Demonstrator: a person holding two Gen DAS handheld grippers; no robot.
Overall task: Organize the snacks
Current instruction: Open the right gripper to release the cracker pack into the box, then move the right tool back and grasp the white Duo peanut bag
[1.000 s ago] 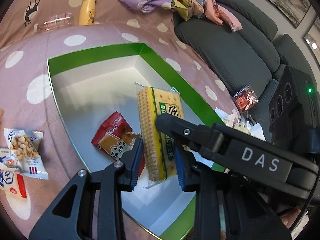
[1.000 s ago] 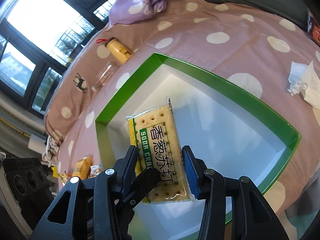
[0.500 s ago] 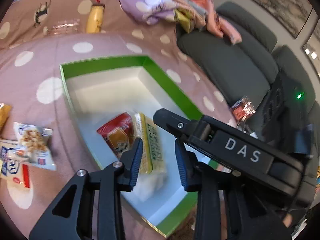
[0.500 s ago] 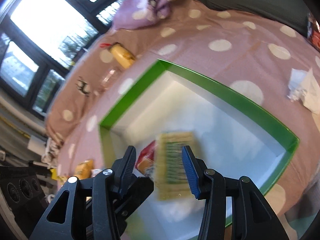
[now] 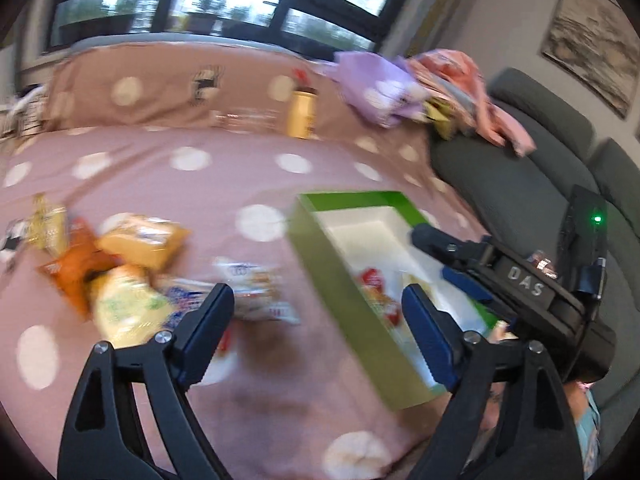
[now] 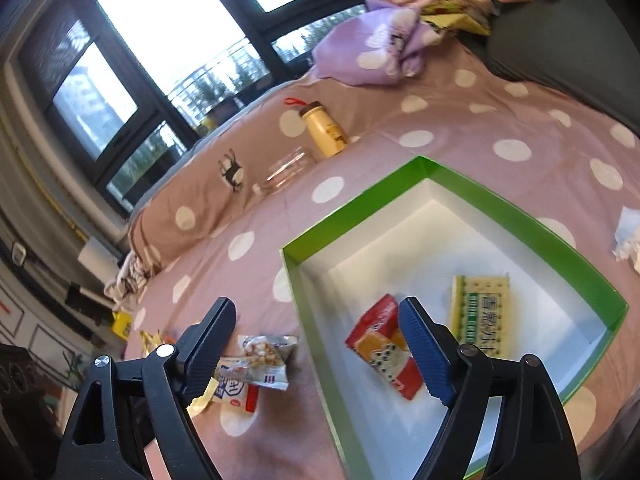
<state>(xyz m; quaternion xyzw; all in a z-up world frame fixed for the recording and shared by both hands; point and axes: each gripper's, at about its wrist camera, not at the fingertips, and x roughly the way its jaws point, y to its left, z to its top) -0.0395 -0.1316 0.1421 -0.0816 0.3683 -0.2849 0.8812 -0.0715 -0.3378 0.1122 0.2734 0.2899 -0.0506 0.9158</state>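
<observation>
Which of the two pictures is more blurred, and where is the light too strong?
Left wrist view: heavy motion blur; the snack pile and green box are smeared, labels unreadable, only the left gripper is sharp. Right wrist view: mostly sharp; the cracker pack is slightly soft, and the window is blown out to white. Both bend straight lines near the edges.

Cracker packet no longer clamped between left gripper and right gripper, now flat on box floor at three o'clock of red snack, both jaws opening, empty, pulled back.
</observation>
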